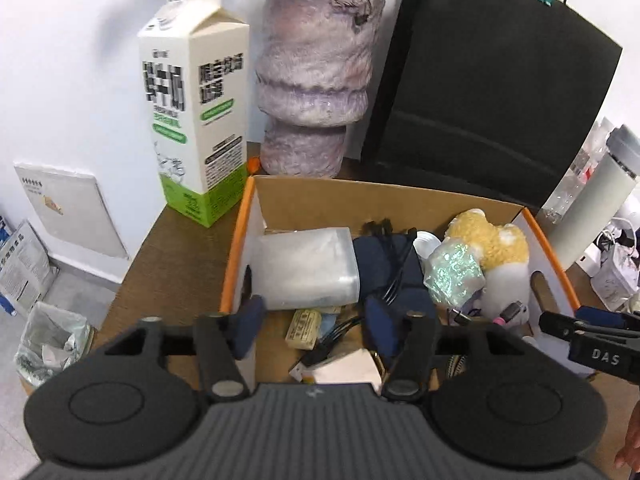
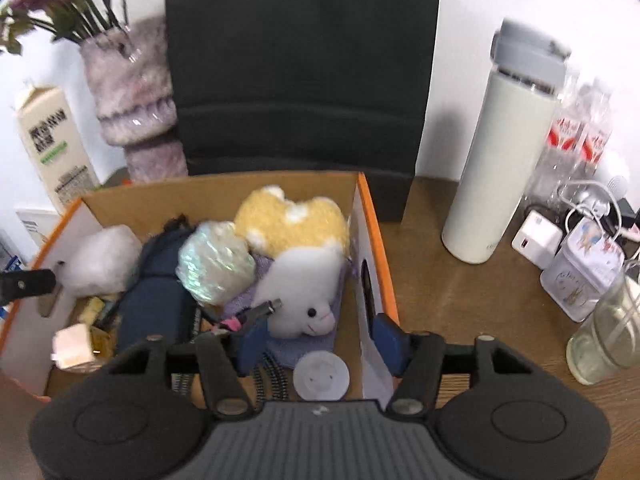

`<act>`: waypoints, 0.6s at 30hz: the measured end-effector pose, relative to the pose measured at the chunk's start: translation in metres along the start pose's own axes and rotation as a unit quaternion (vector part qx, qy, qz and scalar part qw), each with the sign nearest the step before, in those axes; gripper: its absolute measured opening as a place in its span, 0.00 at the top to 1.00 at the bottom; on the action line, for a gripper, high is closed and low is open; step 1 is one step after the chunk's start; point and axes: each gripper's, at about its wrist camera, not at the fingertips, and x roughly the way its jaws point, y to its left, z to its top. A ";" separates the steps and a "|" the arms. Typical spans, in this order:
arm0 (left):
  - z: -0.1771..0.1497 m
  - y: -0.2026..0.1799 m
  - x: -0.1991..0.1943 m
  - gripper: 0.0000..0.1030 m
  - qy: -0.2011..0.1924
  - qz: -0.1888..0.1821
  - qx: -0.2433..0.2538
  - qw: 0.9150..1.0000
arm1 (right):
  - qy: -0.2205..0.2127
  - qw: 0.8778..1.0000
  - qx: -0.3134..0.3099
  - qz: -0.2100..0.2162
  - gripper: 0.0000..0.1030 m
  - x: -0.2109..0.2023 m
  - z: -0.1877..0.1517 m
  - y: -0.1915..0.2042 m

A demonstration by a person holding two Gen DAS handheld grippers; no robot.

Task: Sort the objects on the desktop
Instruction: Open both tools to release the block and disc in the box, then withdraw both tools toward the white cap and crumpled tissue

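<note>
Cardboard box [image 1: 404,196] with orange-edged walls on brown desk [image 1: 168,264], crammed with clutter.

Left gripper [image 1: 314,322] over box's near left part, jaws wide, nothing between pads; left pad at left wall, right pad above dark blue pouch [image 1: 394,264]. Frosted plastic container [image 1: 306,268] lying in box just past the pads. Small yellow printed packet [image 1: 304,328] and black cables below the gap.

Right gripper [image 2: 320,338] at box's right side, jaws partly apart, straddling right wall: left pad inside box near plush toy [image 2: 298,280], right pad outside wall. Touching wall or not: cannot tell. Nothing gripped.

Plush toy white with yellow top, lying in right half of box. Shiny iridescent wrapped bundle [image 2: 214,262] just left of plush, against pouch. White round cap [image 2: 320,376] on box floor at near edge.

Behind box: milk carton [image 1: 196,108], fuzzy purple vase [image 1: 316,80], black paper bag [image 1: 488,80]. Right of box on desk: white bottle [image 2: 500,160] with grey lid, white charger [image 2: 536,240], small tin [image 2: 584,272], glass jar [image 2: 608,340].
</note>
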 end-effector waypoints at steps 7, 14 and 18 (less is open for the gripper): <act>-0.008 0.011 -0.025 0.00 0.012 0.012 -0.027 0.999 | -0.005 0.999 -0.012 0.030 0.30 -0.041 0.004 0.006; -0.043 0.002 -0.058 0.00 0.021 0.029 0.012 0.999 | -0.005 0.997 -0.050 0.065 0.26 -0.076 -0.020 0.032; -0.090 -0.005 -0.097 0.00 -0.051 0.026 0.013 0.998 | -0.039 0.995 -0.043 0.082 0.21 -0.100 -0.054 0.038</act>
